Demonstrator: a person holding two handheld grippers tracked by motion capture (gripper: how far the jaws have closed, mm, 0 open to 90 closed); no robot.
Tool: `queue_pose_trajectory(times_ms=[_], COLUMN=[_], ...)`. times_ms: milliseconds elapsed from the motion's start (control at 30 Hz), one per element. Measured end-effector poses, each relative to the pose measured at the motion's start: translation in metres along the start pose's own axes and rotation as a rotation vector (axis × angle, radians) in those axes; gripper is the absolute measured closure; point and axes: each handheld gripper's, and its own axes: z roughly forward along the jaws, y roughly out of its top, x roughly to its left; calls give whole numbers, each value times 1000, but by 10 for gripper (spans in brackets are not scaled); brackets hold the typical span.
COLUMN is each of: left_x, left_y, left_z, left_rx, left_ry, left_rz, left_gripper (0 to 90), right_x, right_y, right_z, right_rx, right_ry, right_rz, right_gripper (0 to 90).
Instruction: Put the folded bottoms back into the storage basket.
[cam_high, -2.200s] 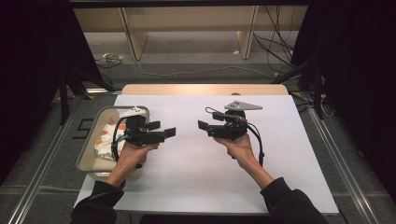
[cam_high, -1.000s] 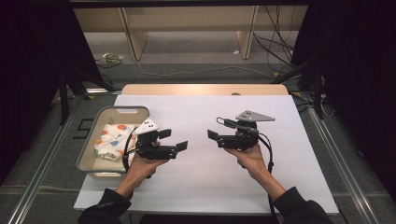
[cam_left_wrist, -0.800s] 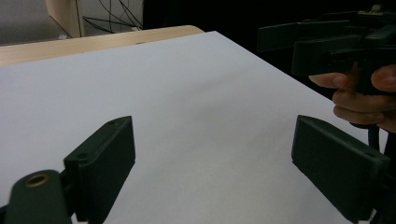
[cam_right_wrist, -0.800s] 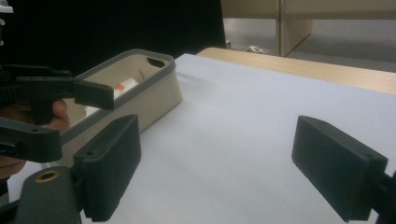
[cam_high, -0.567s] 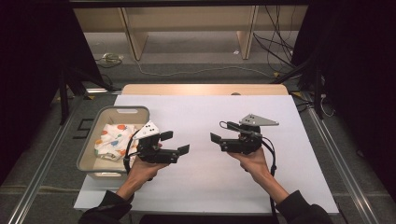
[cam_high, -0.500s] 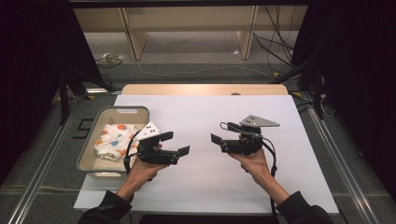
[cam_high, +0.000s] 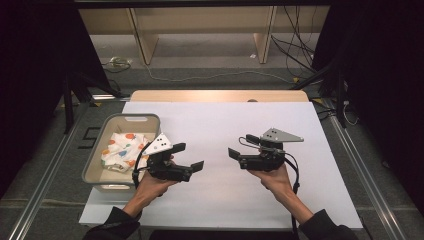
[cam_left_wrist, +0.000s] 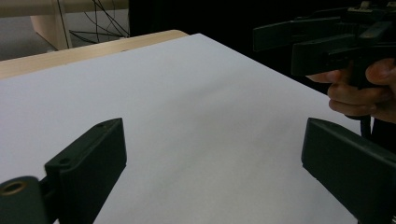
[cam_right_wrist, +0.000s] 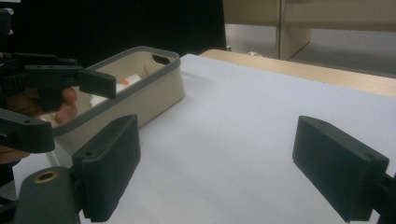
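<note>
Two empty grippers face each other over the white bench.

The left gripper (cam_high: 189, 156) hangs just right of the grey bin (cam_high: 95, 157), its fingers (cam_left_wrist: 88, 161) wide apart on nothing. The right gripper (cam_high: 239, 147) sits well apart to the right, fingers (cam_right_wrist: 109, 158) also spread and empty. The patterned cloth (cam_high: 122, 150) lies in the bin at the bench's (cam_high: 220, 120) left edge.

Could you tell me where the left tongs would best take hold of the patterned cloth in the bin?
Probably from above, on a raised fold near the middle of the patterned cloth. It lies crumpled below the rim of the bin, whose walls block a sideways approach. The left tongs are open, beside the bin.
</note>
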Motion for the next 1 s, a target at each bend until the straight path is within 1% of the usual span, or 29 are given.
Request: queue_pose_trajectory(times_ms=[100, 233, 433, 500, 633, 700, 900, 1000], left_x=[0, -1, -2, -2, -4, -5, -6, -7], left_y=[-2, -3, -5, -6, -7, -7, -8, -9], left_z=[0, -2, -5, -6, -6, -6, -9, -9], left_rx=[7, -1, -10, -12, -10, -11, -14, -14], left_ry=[2, 3, 3, 5, 5, 3, 0, 0], left_rz=[13, 17, 34, 32, 36, 39, 41, 48], left_gripper=[42, 39, 36, 36, 36, 33, 29, 28], right_x=[0, 0, 2, 4, 5, 5, 6, 6], right_y=[-1, -4, -8, -11, -14, -15, -19, -22], right_z=[-4, -8, -15, -18, -20, -21, -24, -25], right_rx=[-6, -7, -9, -8, -2, 1, 7, 10], right_ry=[-2, -6, -12, -15, -15, -15, -12, -13], right_rz=[-2, 3, -6, -10, -13, -24, -25, -17], right_gripper=[163, 162, 162, 162, 157, 156, 147, 145])
